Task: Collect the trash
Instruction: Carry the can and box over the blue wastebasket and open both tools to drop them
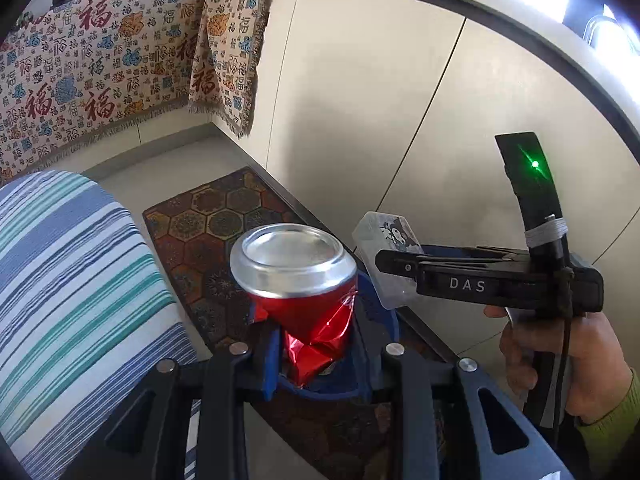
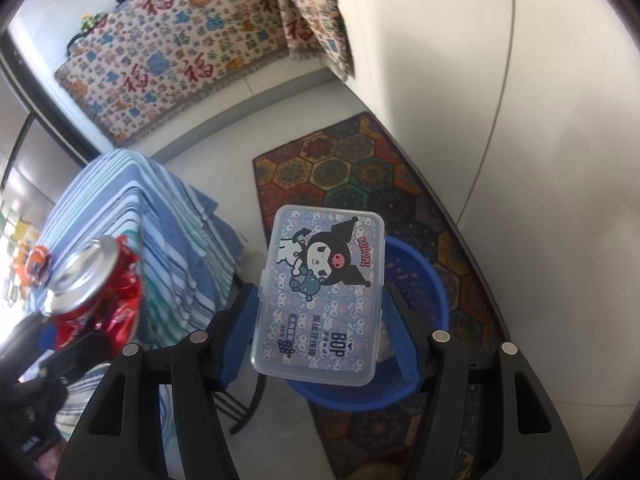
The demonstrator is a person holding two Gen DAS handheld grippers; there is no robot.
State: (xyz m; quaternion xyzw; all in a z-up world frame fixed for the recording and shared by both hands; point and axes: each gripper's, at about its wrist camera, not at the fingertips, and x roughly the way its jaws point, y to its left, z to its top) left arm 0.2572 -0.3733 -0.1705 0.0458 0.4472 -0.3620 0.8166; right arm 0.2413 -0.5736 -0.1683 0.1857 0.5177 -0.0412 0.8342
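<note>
We are holding a crushed red can in the left gripper, its blue pads pinching the crumpled lower part while the silver end points away from the camera. In the right gripper we are clamping a clear plastic box with a cartoon label, the fingers pressing its two long sides. From the right wrist view the box is hovering over a blue basket that is standing on a patterned rug near the pale wall. The can is showing at the left of that view, beside a striped cloth. From the left wrist view the basket is peeking out just behind the can, and the right gripper is sitting to the right with the box at its tip.
</note>
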